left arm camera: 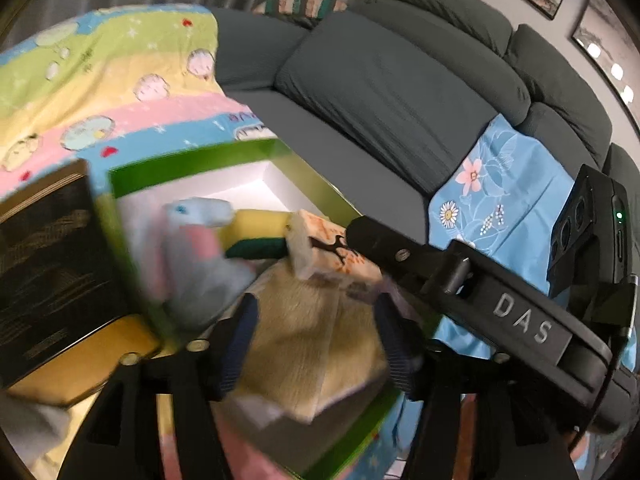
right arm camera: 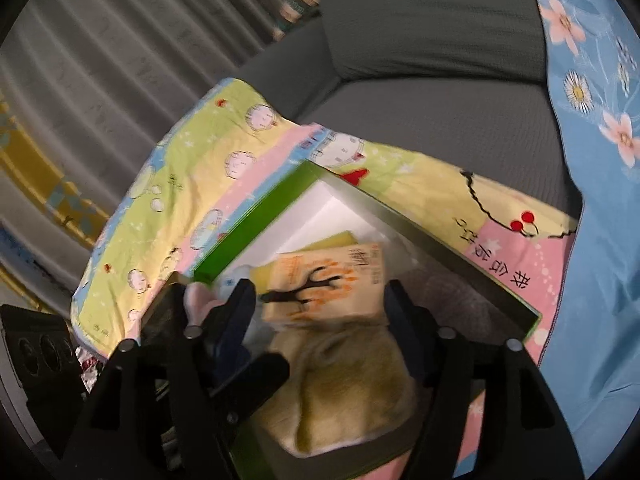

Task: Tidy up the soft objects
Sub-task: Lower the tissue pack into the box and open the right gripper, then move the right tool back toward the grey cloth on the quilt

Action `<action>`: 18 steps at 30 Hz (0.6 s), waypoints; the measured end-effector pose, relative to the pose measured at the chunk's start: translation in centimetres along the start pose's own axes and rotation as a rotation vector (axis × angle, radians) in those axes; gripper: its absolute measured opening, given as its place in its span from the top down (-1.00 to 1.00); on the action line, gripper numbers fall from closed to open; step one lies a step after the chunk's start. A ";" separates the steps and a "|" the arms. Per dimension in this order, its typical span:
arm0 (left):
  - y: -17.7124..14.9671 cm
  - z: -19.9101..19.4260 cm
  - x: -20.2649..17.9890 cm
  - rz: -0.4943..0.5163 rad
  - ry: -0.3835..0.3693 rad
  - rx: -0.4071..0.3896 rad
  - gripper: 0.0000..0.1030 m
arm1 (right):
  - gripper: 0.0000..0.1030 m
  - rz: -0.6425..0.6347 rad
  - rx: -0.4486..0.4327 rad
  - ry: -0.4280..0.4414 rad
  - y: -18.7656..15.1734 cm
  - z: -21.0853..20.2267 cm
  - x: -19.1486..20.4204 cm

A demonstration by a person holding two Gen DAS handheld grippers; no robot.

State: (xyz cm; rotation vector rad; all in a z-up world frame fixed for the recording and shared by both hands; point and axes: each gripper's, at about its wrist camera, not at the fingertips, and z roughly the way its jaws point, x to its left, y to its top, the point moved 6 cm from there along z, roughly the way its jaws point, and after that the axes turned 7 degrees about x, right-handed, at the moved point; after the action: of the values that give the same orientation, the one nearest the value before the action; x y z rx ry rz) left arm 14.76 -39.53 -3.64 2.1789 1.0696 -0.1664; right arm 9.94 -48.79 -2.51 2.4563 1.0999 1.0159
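A green box (left arm camera: 192, 160) with a white inside lies on a colourful blanket; it also shows in the right wrist view (right arm camera: 256, 216). In it are a beige furry plush (left arm camera: 304, 332), a blue-pink plush (left arm camera: 200, 248), a yellow-green sponge (left arm camera: 256, 236) and an orange tissue pack (left arm camera: 328, 252). My left gripper (left arm camera: 316, 320) is open, its fingers either side of the beige plush (right arm camera: 352, 384). My right gripper (right arm camera: 320, 304) is open around the tissue pack (right arm camera: 328, 284); it also shows as a black arm in the left wrist view (left arm camera: 360, 236).
A dark book (left arm camera: 52, 264) leans at the box's left side. The cartoon blanket (left arm camera: 100, 92) covers the grey sofa (left arm camera: 380, 92). A blue floral cloth (left arm camera: 500, 200) lies to the right. Grey curtains (right arm camera: 100, 60) hang behind.
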 end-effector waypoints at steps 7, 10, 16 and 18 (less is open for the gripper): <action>-2.8 -8.0 2.7 -0.068 0.042 -0.109 -0.44 | -0.66 -0.097 -0.066 0.046 -1.9 -4.4 4.2; -4.7 -11.6 4.7 -0.128 0.050 -0.158 -0.65 | -0.87 -0.144 -0.071 0.078 -3.3 -5.7 6.2; -9.0 -17.4 8.9 -0.233 0.131 -0.241 -0.68 | -0.88 -0.233 -0.034 0.100 -6.7 -6.7 9.7; -10.5 -19.0 10.5 -0.270 0.157 -0.258 -0.68 | -0.89 -0.259 -0.020 0.103 -7.9 -6.8 10.8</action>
State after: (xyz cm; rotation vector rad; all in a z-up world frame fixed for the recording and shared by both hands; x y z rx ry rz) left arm 10.46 -16.21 0.94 1.8364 1.3916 0.0223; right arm 5.92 -35.80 3.88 2.1943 1.3901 1.0730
